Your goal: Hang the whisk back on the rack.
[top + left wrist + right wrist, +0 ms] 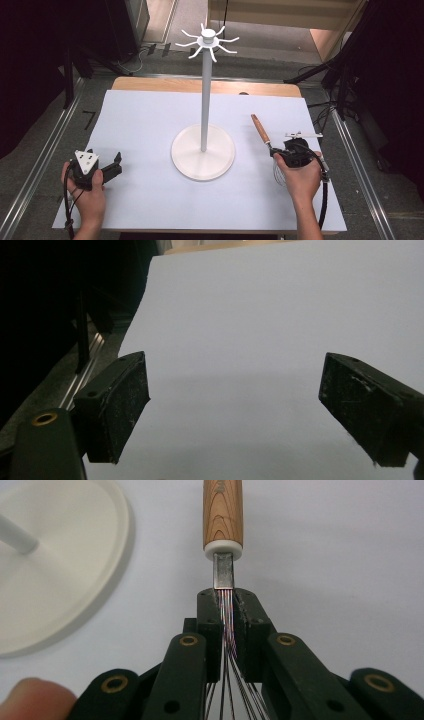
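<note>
A whisk (pixel 266 139) is lying on the right side of the white-covered table (pixel 150 125), just right of the stand's round base (pixel 202 152). Its wooden handle (pixel 222 512) is showing a warm, striped grain and ending in a white collar, below which a flat metal neck is leading into thin wires (pixel 227 645) that are glinting with faint colours. The handle is pointing away from the person and slightly toward the stand.

The right gripper (pixel 227 607) is pinching the bundled wires just under the metal neck, its jaws drawn almost together with only the wires between them. In the high view the right hand (pixel 300 175) is wrapping around this gripper (pixel 295 152), with the wire loops spreading beneath it.

The left gripper (pixel 107 170) is sitting near the table's left front area in the left hand (pixel 87 192), its jaws standing wide apart and gripping nothing; its pads (pixel 122 407) are hovering over bare white surface.

A tall white hook stand (pixel 205 90) is rising from the table's middle, its curved hooks (pixel 210 42) fanning out at the top.
</note>
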### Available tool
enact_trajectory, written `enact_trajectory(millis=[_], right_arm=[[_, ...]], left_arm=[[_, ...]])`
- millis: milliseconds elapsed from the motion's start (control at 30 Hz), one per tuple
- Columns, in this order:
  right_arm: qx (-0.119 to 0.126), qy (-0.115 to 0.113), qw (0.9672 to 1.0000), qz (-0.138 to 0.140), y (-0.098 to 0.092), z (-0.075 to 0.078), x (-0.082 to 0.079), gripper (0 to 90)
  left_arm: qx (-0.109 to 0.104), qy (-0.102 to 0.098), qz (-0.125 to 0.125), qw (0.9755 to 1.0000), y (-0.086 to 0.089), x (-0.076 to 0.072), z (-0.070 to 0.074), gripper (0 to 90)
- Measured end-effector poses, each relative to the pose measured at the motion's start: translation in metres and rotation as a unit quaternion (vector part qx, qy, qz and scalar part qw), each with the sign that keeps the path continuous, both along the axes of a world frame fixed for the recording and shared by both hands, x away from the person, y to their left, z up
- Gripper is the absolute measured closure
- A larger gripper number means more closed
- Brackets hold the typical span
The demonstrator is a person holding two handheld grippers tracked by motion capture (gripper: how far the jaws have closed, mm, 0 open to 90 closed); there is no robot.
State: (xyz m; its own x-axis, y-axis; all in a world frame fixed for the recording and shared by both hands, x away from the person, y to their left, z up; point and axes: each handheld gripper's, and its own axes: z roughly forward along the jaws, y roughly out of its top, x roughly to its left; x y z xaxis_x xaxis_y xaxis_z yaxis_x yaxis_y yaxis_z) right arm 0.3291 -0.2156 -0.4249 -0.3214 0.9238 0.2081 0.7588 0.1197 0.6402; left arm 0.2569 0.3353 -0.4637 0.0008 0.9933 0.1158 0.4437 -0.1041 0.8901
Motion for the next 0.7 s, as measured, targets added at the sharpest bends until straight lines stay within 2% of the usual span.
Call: enact_trajectory(millis=[67, 133, 167, 200, 333, 367, 500, 533, 600, 667, 700], right_arm=[[0.007, -0.013, 0.9999, -0.001, 0.000, 0.005, -0.002, 84.6], [0.014, -0.042, 0.9990, 0.003, 0.001, 0.012, -0.005, 84.6], [0.014, -0.042, 0.9990, 0.003, 0.001, 0.012, -0.005, 84.6], [0.014, -0.053, 0.9985, 0.005, 0.001, 0.014, -0.007, 84.5], [0.012, -0.108, 0.9940, 0.014, 0.004, 0.025, -0.014, 84.5], [0.012, -0.108, 0.9940, 0.014, 0.004, 0.025, -0.014, 84.5], [0.016, -0.138, 0.9901, 0.016, 0.005, 0.032, -0.019, 84.5], [0.019, -0.150, 0.9883, 0.018, 0.006, 0.035, -0.020, 84.5], [0.022, -0.157, 0.9872, 0.019, 0.007, 0.037, -0.021, 84.5], [0.032, -0.163, 0.9860, 0.019, 0.007, 0.040, -0.021, 84.5], [0.041, -0.173, 0.9840, 0.018, 0.008, 0.044, -0.022, 84.5]], left_arm=[[0.000, 0.000, 0.000, 1.0000, 0.000, 0.000, 0.000, 13.2], [0.000, 0.000, 0.000, 1.0000, 0.000, 0.000, 0.000, 13.2], [0.000, 0.000, 0.000, 1.0000, 0.000, 0.000, 0.000, 13.2], [0.000, 0.000, 0.000, 1.0000, 0.000, 0.000, 0.000, 13.2], [0.000, 0.000, 0.000, 1.0000, 0.000, 0.000, 0.000, 13.2], [0.000, 0.000, 0.000, 1.0000, 0.000, 0.000, 0.000, 13.2], [-0.001, 0.000, 0.000, 1.0000, 0.000, 0.000, 0.000, 13.2], [-0.002, 0.000, 0.000, 1.0000, 0.000, 0.000, 0.000, 13.2], [-0.002, 0.000, 0.000, 1.0000, 0.000, 0.000, 0.000, 13.2], [-0.001, 0.000, 0.000, 1.0000, 0.000, 0.000, 0.000, 13.2], [-0.001, 0.000, 0.000, 1.0000, 0.000, 0.000, 0.000, 13.2]])
